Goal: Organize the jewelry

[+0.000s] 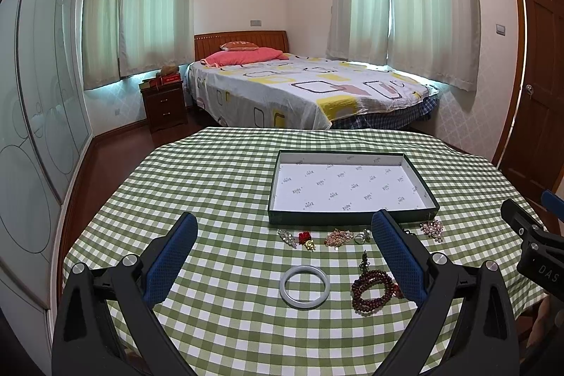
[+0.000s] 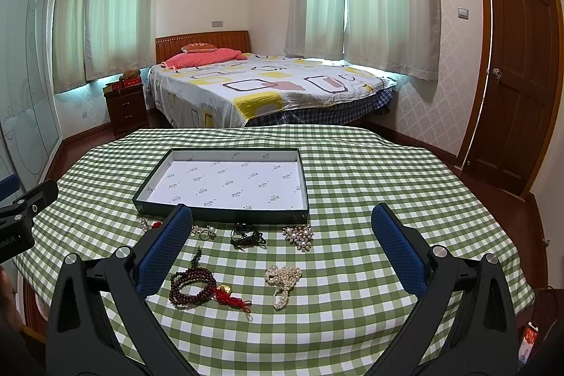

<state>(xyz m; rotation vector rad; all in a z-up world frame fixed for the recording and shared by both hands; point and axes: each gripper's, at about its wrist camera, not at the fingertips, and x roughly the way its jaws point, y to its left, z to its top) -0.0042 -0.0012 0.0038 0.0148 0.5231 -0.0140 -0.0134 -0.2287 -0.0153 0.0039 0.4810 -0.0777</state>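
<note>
Left wrist view: left gripper [image 1: 283, 249] fingers wide apart, holding nothing, above checked tablecloth [image 1: 218, 185]. Right wrist view: right gripper [image 2: 282, 235] likewise spread, unloaded.

Progress: 0 items stored, by appearance. Box [image 1: 347, 220] empty, white lining bare. All jewelry on cloth just in front of box: white bangle [image 1: 304, 285], dark bead bracelet [image 1: 373, 291], pearl strand [image 2: 283, 281], pearl brooch [image 2: 299, 236], black cord [image 2: 246, 236].

Obscured: small pieces near box wall too small to identify; some partly hidden behind finger pads [image 1: 396, 256]. Exact item count not determinable.
</note>
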